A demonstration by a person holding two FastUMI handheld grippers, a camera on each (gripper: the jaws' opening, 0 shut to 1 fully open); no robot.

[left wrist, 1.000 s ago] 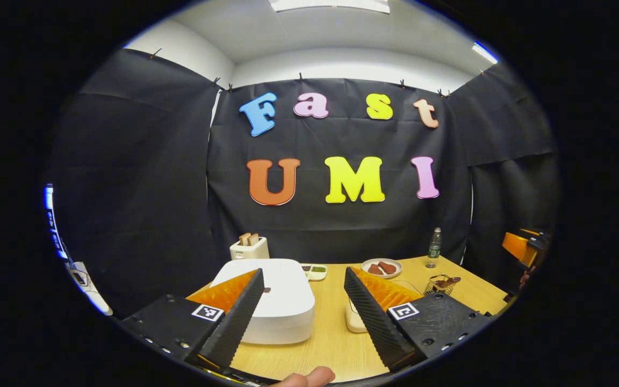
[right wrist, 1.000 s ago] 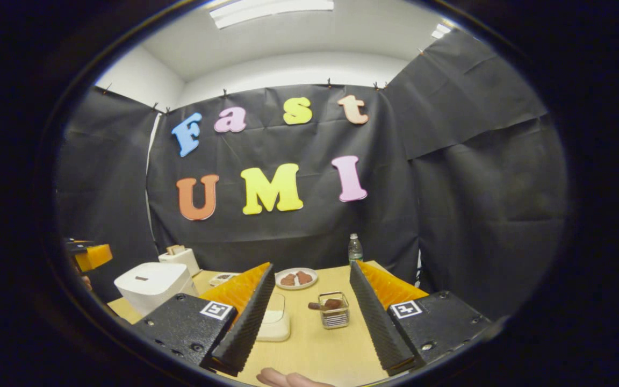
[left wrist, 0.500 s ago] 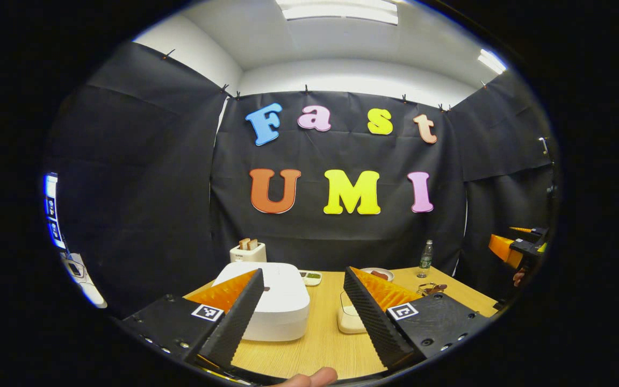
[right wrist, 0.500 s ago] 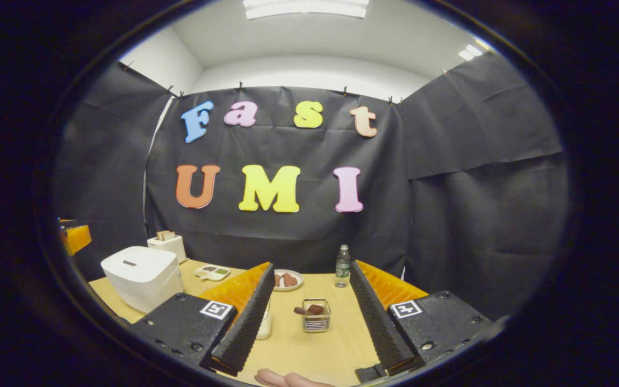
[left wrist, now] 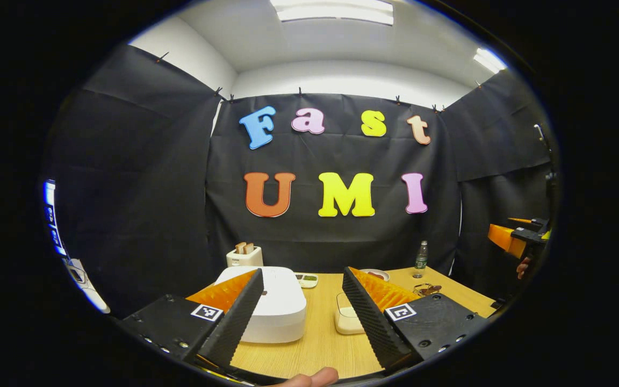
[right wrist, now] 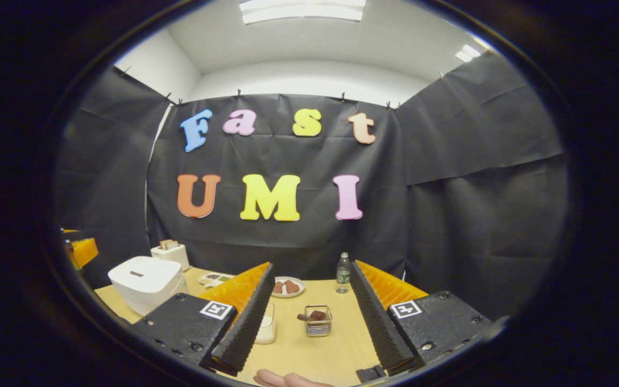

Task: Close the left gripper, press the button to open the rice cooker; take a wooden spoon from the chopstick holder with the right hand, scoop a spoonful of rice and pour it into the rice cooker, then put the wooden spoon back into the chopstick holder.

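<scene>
Wooden table (left wrist: 320, 344) ahead; I'm holding both jaws apart, judging the rigid rice cooker (left wrist: 274, 309) button needs firm pressing.

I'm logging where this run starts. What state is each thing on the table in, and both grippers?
rice cooker: lid shut
toaster: bread standing in its slots
chopstick holder: upright, wooden spoon in it
rice container: on the table, contents unclear
bottle: upright
plate: holds brown food
left gripper: open, holding nothing
right gripper: open, holding nothing
</scene>
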